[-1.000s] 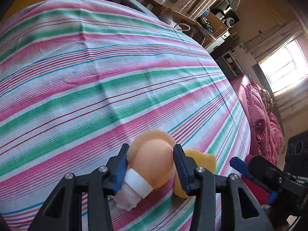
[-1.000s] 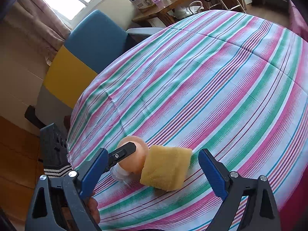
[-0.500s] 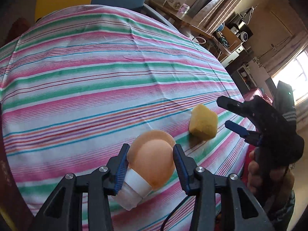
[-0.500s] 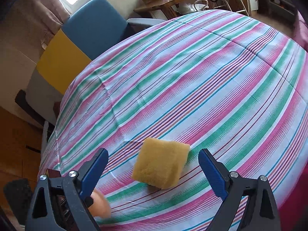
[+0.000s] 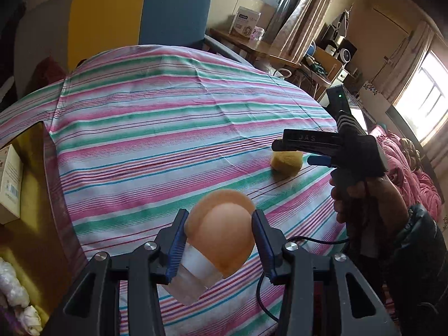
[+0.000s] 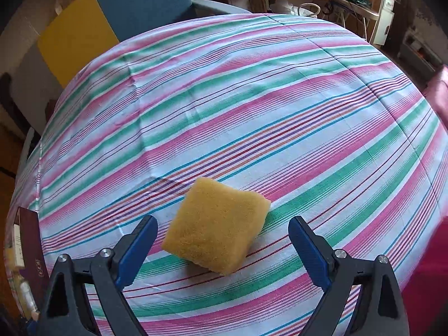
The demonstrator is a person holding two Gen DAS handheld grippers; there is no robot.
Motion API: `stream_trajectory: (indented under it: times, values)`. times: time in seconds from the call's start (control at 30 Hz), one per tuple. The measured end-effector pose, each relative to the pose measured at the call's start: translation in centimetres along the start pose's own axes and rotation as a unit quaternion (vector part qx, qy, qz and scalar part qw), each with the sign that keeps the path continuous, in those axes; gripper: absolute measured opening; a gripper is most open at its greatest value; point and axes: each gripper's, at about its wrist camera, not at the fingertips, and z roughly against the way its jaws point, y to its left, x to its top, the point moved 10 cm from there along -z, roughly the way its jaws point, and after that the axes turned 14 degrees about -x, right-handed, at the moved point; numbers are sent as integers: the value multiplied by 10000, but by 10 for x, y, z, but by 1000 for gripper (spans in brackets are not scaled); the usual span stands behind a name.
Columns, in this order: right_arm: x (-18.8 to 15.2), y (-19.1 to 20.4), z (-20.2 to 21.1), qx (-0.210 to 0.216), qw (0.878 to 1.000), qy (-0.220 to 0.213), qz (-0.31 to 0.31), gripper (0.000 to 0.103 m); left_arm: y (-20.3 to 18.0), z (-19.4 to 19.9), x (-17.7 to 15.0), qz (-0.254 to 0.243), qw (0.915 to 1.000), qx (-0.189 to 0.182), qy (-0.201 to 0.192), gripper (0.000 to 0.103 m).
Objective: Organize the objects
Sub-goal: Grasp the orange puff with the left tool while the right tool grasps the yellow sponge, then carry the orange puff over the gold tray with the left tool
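Note:
My left gripper (image 5: 219,231) is shut on an orange makeup puff (image 5: 224,235) with a clear plastic base, held above the striped tablecloth (image 5: 156,128) near its left edge. A yellow sponge (image 6: 215,228) lies flat on the cloth. My right gripper (image 6: 222,236) is open, with the sponge between and just beyond its blue fingertips, not touching. In the left wrist view the right gripper (image 5: 296,151) hovers over the sponge (image 5: 286,160) at the right side of the table.
A blue and yellow chair (image 5: 140,14) stands behind the table. A wooden side table with boxes (image 5: 246,23) is at the back. A white box (image 5: 9,184) and a dark box (image 6: 29,240) sit off the table's left edge. A pink quilt (image 5: 408,168) lies right.
My left gripper has lifted the puff and drawn back to the left, away from the sponge. The right gripper has closed in on the sponge, which now sits alone.

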Motion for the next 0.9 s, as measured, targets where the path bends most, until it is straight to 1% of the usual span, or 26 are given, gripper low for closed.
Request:
stream_trajectory:
  times: [0.07,0.1,0.17,0.2,0.23,0.3,0.43,0.63,0.9]
  values:
    - [-2,0,0,-35,10000,-28,88,95,-1,9,-2,-78,9999,73,-90,46]
    - [-1,1,-1,-51,9999,-47,146,93,-1,13,-2,-128,9998,109,-139,46]
    - [2,5,-6,-200,9994,-47,289,83,-2,24,-2,-238,9992,179,-251,46]
    - [1,5,-9,-274,9989,-5,369,67,-3,29,-2,-279,9989,213,-315,47]
    - [-1,8,-10,-228,9988,28,440,64,-2,35,-2,-311,9984,254,-387,46]
    - [1,11,-4,-409,9971,-187,622,60,-1,47,-2,-361,9975,342,-510,47]
    - [0,15,-6,-554,9944,-224,866,58,7,72,-7,-373,9952,561,-706,47]
    - [2,13,-9,-505,9956,-144,771,58,28,103,-12,-155,9925,734,-962,47]
    - [2,15,-11,-568,9949,-152,823,58,55,122,-24,154,9904,878,-1060,47]
